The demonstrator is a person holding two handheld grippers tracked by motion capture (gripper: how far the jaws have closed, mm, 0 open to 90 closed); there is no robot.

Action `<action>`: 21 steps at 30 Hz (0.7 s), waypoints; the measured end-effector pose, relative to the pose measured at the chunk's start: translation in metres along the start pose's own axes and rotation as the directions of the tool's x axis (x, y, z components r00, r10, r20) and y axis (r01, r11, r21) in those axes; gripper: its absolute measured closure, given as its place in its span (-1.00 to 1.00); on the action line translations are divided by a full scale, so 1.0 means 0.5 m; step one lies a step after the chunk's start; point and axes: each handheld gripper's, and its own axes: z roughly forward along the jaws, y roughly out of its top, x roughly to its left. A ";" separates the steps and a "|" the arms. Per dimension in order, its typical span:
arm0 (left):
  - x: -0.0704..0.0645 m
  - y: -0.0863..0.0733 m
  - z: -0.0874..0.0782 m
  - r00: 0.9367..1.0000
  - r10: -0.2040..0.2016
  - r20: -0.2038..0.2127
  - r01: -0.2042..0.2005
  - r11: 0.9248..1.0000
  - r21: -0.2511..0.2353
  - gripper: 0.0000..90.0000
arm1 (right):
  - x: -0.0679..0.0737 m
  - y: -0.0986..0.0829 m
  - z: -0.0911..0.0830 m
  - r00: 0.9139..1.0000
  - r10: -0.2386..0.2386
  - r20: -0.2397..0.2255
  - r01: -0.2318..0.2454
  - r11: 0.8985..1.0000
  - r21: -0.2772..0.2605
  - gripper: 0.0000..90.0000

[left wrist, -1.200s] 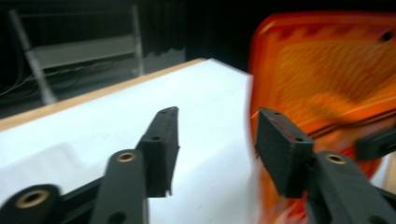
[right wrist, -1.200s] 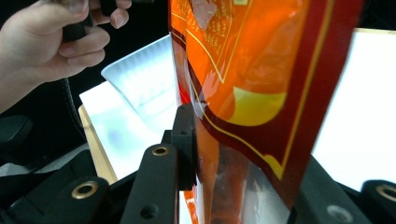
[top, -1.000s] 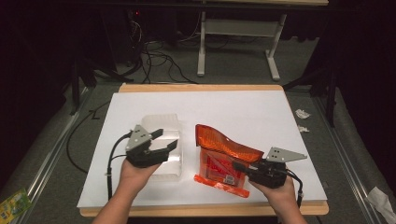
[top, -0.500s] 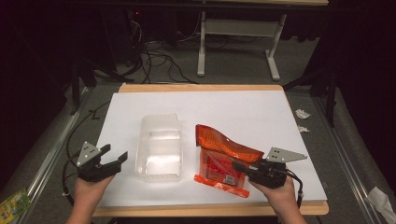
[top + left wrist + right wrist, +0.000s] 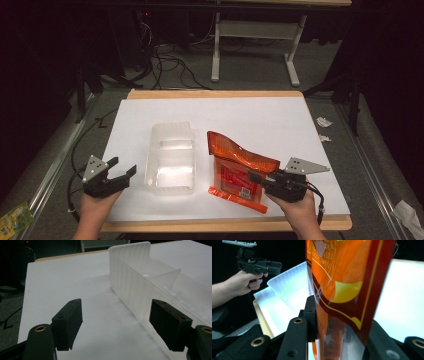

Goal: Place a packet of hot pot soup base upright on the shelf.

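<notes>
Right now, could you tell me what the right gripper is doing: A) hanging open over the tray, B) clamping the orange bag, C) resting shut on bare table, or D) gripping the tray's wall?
B: the right gripper is shut on the orange bag's edge, and in its own view the bag sits between the jaws.

- Pouch (image 5: 239,167): translucent orange, with a red label panel, yellow line work and a small white patch.
- Container (image 5: 171,156): frosted clear plastic with ribbed walls.
- Desk (image 5: 260,115): white top, light wood edge.
- Left tool (image 5: 120,174) and right tool (image 5: 255,177): black, each with a grey plate.
- Floor (image 5: 250,80): grey carpet.
</notes>
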 end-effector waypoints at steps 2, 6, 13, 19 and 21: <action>0.001 -0.001 0.000 1.000 -0.006 -0.001 0.006 1.000 -0.002 -0.39 | 0.003 0.004 -0.003 1.000 -0.003 0.009 0.003 1.000 -0.010 0.61; 0.006 -0.003 0.001 1.000 -0.014 -0.003 0.014 1.000 -0.005 -0.39 | 0.019 0.027 -0.016 0.999 -0.019 0.050 0.022 0.998 -0.056 0.61; 0.013 -0.007 -0.004 1.000 -0.023 -0.001 0.023 1.000 -0.009 -0.39 | 0.053 0.081 0.001 0.994 -0.016 0.106 0.031 0.990 -0.137 0.61; 0.016 -0.008 -0.006 1.000 -0.022 -0.002 0.022 1.000 -0.013 -0.39 | 0.078 0.118 0.036 0.995 -0.024 0.094 0.040 0.983 -0.179 0.61; 0.017 -0.008 -0.009 1.000 -0.027 -0.003 0.027 0.999 -0.018 -0.39 | 0.089 0.132 0.055 0.995 -0.028 0.095 0.046 0.980 -0.192 0.61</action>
